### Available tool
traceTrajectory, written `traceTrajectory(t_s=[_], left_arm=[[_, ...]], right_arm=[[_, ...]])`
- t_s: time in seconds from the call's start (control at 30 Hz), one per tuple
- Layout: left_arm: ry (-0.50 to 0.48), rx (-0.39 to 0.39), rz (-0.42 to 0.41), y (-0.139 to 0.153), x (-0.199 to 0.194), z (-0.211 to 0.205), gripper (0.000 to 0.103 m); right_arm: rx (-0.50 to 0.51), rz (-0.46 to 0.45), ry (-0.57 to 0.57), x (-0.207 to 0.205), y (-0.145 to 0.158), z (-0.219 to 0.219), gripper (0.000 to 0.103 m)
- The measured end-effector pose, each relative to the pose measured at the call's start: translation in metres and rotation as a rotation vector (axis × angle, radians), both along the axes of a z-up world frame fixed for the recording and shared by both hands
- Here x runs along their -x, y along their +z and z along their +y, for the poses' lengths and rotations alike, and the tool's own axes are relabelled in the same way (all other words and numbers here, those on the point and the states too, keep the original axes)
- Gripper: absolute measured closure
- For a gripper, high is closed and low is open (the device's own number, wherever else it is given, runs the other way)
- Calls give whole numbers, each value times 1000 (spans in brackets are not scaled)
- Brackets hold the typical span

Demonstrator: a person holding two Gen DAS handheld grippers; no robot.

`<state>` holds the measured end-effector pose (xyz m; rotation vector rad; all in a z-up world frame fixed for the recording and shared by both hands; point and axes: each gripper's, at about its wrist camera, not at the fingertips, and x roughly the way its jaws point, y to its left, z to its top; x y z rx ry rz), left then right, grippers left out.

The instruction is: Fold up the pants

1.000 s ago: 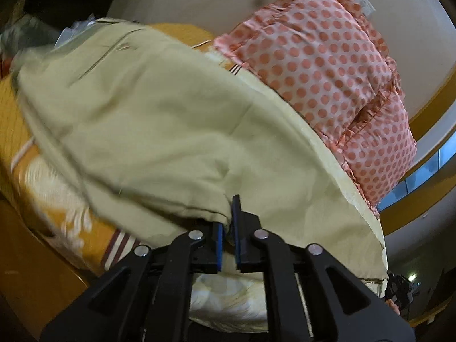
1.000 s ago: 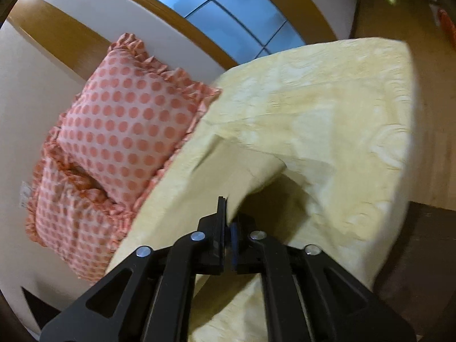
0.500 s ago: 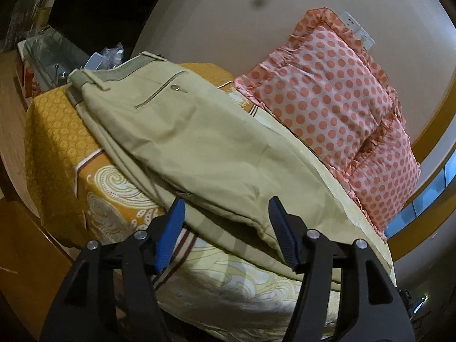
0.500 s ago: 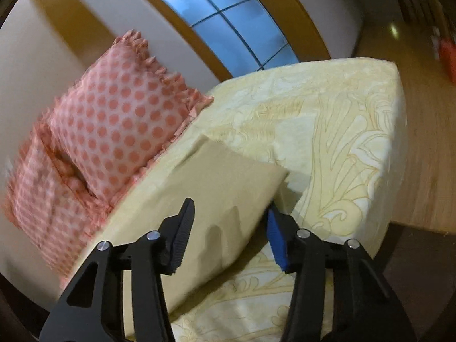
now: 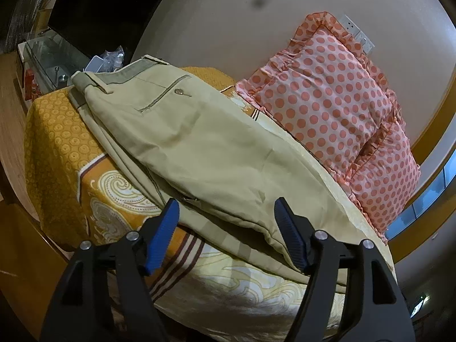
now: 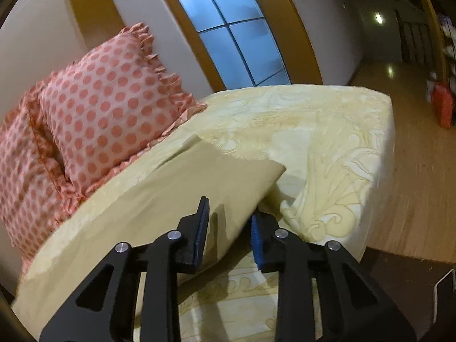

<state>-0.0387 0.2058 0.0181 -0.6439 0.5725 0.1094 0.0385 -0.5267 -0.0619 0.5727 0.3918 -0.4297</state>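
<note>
Khaki pants (image 5: 199,148) lie on the bed, folded lengthwise, waistband and back pocket at the far left. My left gripper (image 5: 226,233) is open, its blue pads (image 5: 162,236) on either side of the pants' near edge around the thigh, holding nothing. In the right wrist view the leg end of the pants (image 6: 205,182) lies flat on the yellow bedspread. My right gripper (image 6: 229,228) is open and holds nothing, with the near edge of the leg lying between its pads (image 6: 258,242).
Two pink polka-dot pillows (image 5: 336,114) (image 6: 105,114) lean on the wall behind the pants. The bed cover (image 6: 327,142) is orange at the waist end (image 5: 54,131), pale yellow at the leg end. A glass table with clutter (image 5: 57,59) stands far left. Wood floor (image 6: 421,176) lies right of the bed.
Both grippers were shut on the pants a second ago and have opened, releasing the fabric. The pants now lie flat on the bed. Both grippers have pulled back slightly.
</note>
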Motion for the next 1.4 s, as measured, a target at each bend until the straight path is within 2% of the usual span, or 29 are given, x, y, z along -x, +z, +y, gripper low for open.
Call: traceTrajectory(t_s=[0.03, 0.07, 0.17, 0.3, 0.4, 0.43, 0.5, 0.53, 0.63, 0.7, 0.73, 0.77, 0.8, 0.83, 0.87, 0.9, 1.0, 1.2, 1.27, 1.33, 1.37, 1.4], left_arm=[[-1, -4, -2, 0, -1, 1, 33], [-4, -6, -4, -1, -1, 1, 31], [-9, 3, -13, -2, -1, 4, 30], [7, 31, -25, -4, 2, 12, 26], [22, 65, -31, -6, 2, 19, 24], [25, 77, -32, -7, 2, 22, 23], [28, 92, -36, -7, 1, 25, 20], [29, 97, -36, -7, 1, 26, 19], [32, 122, -42, -5, 0, 32, 14], [45, 136, -40, -5, 1, 37, 12], [55, 146, -37, -4, 1, 42, 12], [67, 154, -33, -4, 1, 46, 12], [75, 157, -30, -4, 1, 48, 12], [86, 160, -27, -3, 0, 52, 12], [99, 159, -20, -3, -2, 56, 12], [107, 158, -14, -3, -3, 58, 12], [142, 180, 5, -5, -11, 70, 12], [212, 222, 20, -5, -22, 88, 12], [242, 231, 26, -6, -25, 94, 18], [267, 225, 60, -9, -29, 100, 50], [263, 225, 96, -12, -35, 103, 88], [251, 191, 102, -9, -38, 103, 90]], right_arm=[[13, 0, 43, -6, -1, 3, 78], [6, -8, 74, -10, -1, 3, 97], [-52, -32, 132, -21, 4, -2, 100], [-17, -130, 286, -27, 49, 40, 100], [11, -224, 508, -30, 90, 108, 100], [4, -250, 624, -34, 102, 143, 100], [6, -257, 793, -38, 113, 200, 100], [7, -247, 914, -41, 114, 244, 100], [45, -156, 1140, -42, 101, 338, 99], [115, 5, 1302, -41, 79, 402, 97], [143, 99, 1360, -38, 65, 426, 83], [163, 138, 1369, -34, 59, 436, 60], [170, 144, 1389, -27, 55, 442, 47], [151, 108, 1405, -19, 56, 440, 29], [130, 69, 1415, -14, 58, 434, 23], [103, 21, 1424, -8, 63, 427, 23], [39, -37, 1392, -4, 76, 406, 19], [-69, -93, 1304, -11, 82, 366, 18], [-93, -101, 1297, -13, 82, 361, 18], [-113, -101, 1289, -15, 77, 353, 18], [-120, -101, 1281, -15, 75, 349, 18], [-124, -102, 1269, -14, 74, 343, 18]])
